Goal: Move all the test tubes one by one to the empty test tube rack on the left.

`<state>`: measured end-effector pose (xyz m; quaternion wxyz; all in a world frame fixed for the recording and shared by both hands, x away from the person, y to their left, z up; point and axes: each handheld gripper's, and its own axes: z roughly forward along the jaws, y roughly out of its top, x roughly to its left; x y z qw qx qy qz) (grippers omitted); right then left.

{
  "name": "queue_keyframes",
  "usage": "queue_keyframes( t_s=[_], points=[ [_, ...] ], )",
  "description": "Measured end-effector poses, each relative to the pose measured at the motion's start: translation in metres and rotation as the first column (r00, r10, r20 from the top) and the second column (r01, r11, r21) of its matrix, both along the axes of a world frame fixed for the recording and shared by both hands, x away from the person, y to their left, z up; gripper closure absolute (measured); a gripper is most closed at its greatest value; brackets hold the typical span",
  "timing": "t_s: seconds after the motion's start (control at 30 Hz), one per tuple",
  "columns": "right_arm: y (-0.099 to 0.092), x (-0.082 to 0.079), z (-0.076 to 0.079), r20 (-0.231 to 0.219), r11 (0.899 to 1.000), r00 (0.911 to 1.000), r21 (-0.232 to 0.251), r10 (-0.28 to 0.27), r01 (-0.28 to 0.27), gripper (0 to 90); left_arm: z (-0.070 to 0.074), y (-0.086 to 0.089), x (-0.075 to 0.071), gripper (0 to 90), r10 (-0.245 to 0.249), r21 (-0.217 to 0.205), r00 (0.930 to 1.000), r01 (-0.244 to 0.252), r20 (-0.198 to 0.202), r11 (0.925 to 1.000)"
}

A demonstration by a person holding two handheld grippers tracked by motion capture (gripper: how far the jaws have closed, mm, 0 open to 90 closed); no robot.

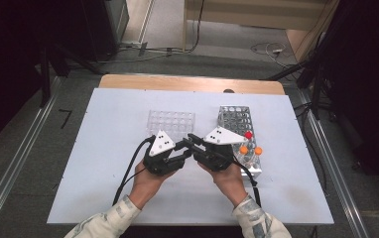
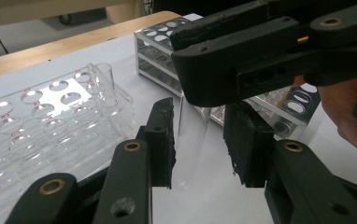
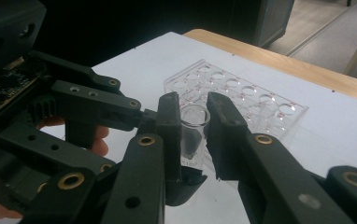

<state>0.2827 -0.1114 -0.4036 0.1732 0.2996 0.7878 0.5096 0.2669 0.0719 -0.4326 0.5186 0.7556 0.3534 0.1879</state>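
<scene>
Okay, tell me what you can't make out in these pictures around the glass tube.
- High view: tube hidden under both tongs.
- Left gripper view: tube top hidden behind right tongs.
- Right gripper view: tube bottom hidden by jaws; printed marking too small.
- Clear rack: cut by left edge.

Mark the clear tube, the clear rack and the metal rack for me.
clear tube point(image 3: 194, 122): right gripper view, its open rim.
clear rack point(image 1: 171, 122): high view, its holed top plate.
metal rack point(image 1: 235, 118): high view, its holed top, far end.
</scene>
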Motion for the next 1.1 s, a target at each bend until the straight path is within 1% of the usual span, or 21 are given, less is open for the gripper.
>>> queue_keyframes(
  t_s=[0.13, 0.23, 0.43, 0.47, 0.5, 0.53, 0.57, 0.63, 0.77, 0.93, 1.1],
  points=[
    [0.002, -0.001, 0.001, 0.005, 1.000, 1.0000, 0.002, 0.007, -0.007, 73.5, 0.000, 0.001, 0.000, 69.3, 0.005, 0.003, 1.0000, -0.005, 0.001, 1.0000],
    [0.002, -0.001, 0.001, 0.003, 1.000, 1.0000, 0.002, 0.007, -0.007, 73.5, 0.000, 0.001, 0.000, 73.4, 0.010, -0.002, 0.9999, -0.010, 0.003, 0.9999],
    [0.002, -0.001, 0.001, -0.001, 1.000, 1.0000, -0.002, 0.008, -0.008, 72.9, 0.000, 0.000, 0.000, 75.4, 0.002, 0.000, 1.0000, -0.002, 0.007, 1.0000],
    [0.001, -0.001, 0.001, -0.006, 1.000, 0.9999, 0.000, 0.008, -0.008, 72.3, 0.000, 0.000, 0.000, 75.6, 0.003, 0.001, 1.0000, -0.003, 0.008, 1.0000],
    [0.001, -0.001, 0.002, -0.009, 1.000, 0.9999, 0.004, 0.014, -0.014, 68.7, 0.000, 0.000, 0.000, 75.9, 0.006, 0.001, 0.9999, -0.006, 0.010, 1.0000],
    [0.000, 0.000, 0.002, -0.023, 1.000, 0.9994, 0.017, 0.025, -0.025, 66.0, 0.000, 0.000, 0.001, 75.9, 0.006, 0.000, 0.9999, -0.006, 0.009, 1.0000],
    [-0.002, 0.000, 0.003, -0.027, 0.999, 0.9991, 0.023, 0.034, -0.034, 64.4, 0.000, 0.001, 0.001, 76.1, 0.007, -0.002, 1.0000, -0.007, 0.006, 1.0000],
    [-0.006, 0.000, 0.006, -0.015, 0.999, 0.9994, 0.037, 0.032, -0.031, 61.2, 0.000, 0.002, 0.002, 76.2, 0.012, 0.001, 0.9999, -0.012, 0.007, 0.9999],
    [-0.019, -0.001, 0.013, -0.013, 0.997, 0.9993, 0.071, 0.034, -0.033, 55.3, 0.002, 0.005, 0.004, 76.2, 0.030, -0.006, 0.9994, -0.030, 0.016, 0.9995],
    [-0.036, -0.007, 0.016, 0.000, 0.997, 0.9995, 0.064, 0.032, -0.032, 49.7, 0.005, 0.011, 0.010, 76.2, 0.067, -0.015, 0.9975, -0.067, 0.022, 0.9977],
    [-0.050, -0.014, 0.014, 0.000, 0.999, 0.9996, 0.034, 0.030, -0.030, 46.0, 0.010, 0.012, 0.020, 76.1, 0.092, -0.017, 0.9953, -0.092, 0.031, 0.9957]
  ],
)
